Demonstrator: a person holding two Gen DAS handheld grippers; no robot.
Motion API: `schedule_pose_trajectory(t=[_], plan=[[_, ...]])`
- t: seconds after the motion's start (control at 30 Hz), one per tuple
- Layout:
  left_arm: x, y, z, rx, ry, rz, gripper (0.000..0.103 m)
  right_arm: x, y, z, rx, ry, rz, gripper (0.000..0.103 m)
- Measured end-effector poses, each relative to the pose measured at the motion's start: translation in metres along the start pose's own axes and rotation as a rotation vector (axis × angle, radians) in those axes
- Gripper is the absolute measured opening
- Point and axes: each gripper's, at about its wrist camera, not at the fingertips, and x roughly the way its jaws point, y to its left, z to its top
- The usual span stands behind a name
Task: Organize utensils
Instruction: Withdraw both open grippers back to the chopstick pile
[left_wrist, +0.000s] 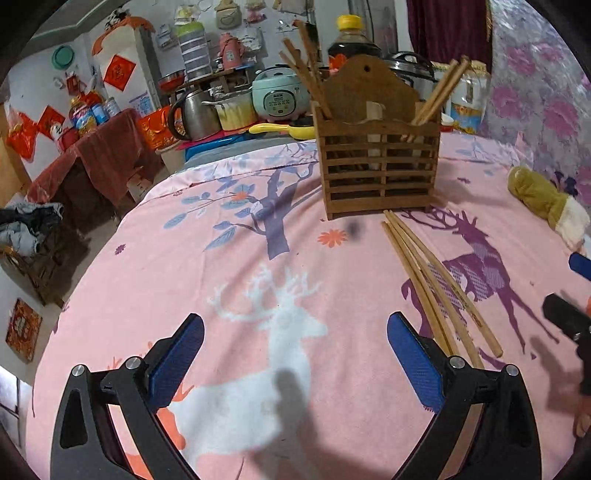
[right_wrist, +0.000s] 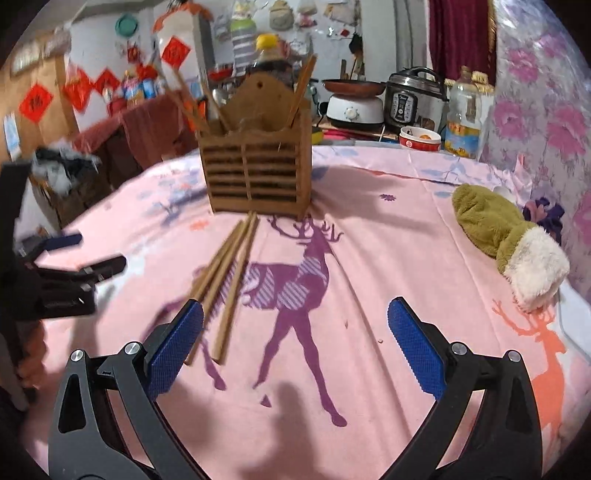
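Note:
A slatted wooden utensil holder (left_wrist: 380, 166) stands on the pink deer-print cloth (left_wrist: 258, 258), with several chopsticks upright in its left and right compartments. Three loose wooden chopsticks (left_wrist: 436, 280) lie on the cloth in front of it. My left gripper (left_wrist: 295, 362) is open and empty, with the chopsticks just beyond its right finger. In the right wrist view the holder (right_wrist: 255, 177) stands ahead and the loose chopsticks (right_wrist: 229, 273) lie next to my right gripper's left finger. My right gripper (right_wrist: 295, 347) is open and empty.
A green and white plush toy (right_wrist: 506, 243) lies on the cloth at the right. Behind the table stand a rice cooker (left_wrist: 279, 96), a kettle (left_wrist: 195, 114), a soy sauce bottle (left_wrist: 351, 40), a pressure cooker (right_wrist: 413, 98) and an oil bottle (right_wrist: 463, 114). The left gripper shows at the left in the right wrist view (right_wrist: 74, 273).

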Motion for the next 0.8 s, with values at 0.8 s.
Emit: schedule_pose_trajectory(t=[0.8], plan=[[0.037, -0.021, -0.013, 0.124, 0.132, 0.063, 0.097, 0.027, 0.009, -0.007, -0.064, 0.152, -0.005, 0.097]])
